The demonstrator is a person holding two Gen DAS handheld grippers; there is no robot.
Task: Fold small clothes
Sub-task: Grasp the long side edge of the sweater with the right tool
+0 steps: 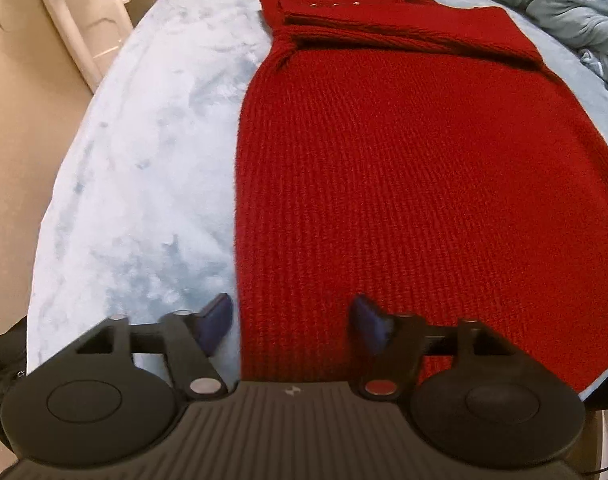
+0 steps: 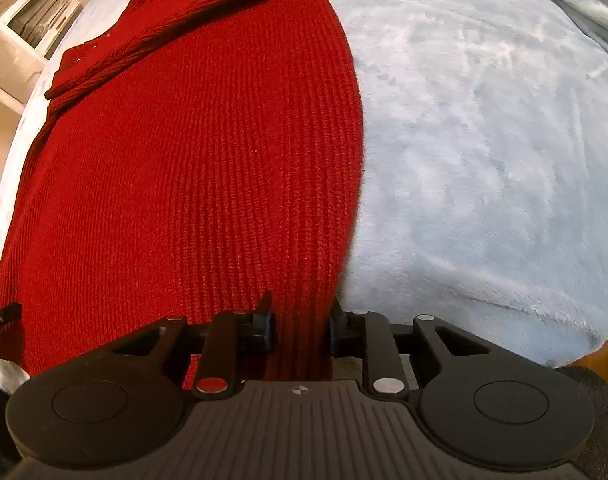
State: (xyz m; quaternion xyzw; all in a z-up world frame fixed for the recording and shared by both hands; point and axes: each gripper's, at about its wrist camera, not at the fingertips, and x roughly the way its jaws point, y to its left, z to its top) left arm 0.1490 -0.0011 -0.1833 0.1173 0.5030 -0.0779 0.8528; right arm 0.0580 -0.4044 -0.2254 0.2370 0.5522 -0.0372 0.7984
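A red knitted sweater (image 1: pixel 404 168) lies flat on a pale blue fleece blanket (image 1: pixel 143 168), collar at the far end, sleeves folded across the chest. My left gripper (image 1: pixel 291 320) is open, its blue-padded fingers straddling the sweater's near left hem corner. In the right wrist view the sweater (image 2: pixel 191 168) fills the left half. My right gripper (image 2: pixel 299 320) has its fingers partly closed around the near right hem edge, with red knit between them.
The blanket (image 2: pixel 484 140) covers a bed. A crumpled blue-grey blanket (image 1: pixel 564 12) lies at the far right. White shelving (image 1: pixel 83 12) stands beyond the bed's left edge, over a beige floor (image 1: pixel 11 120).
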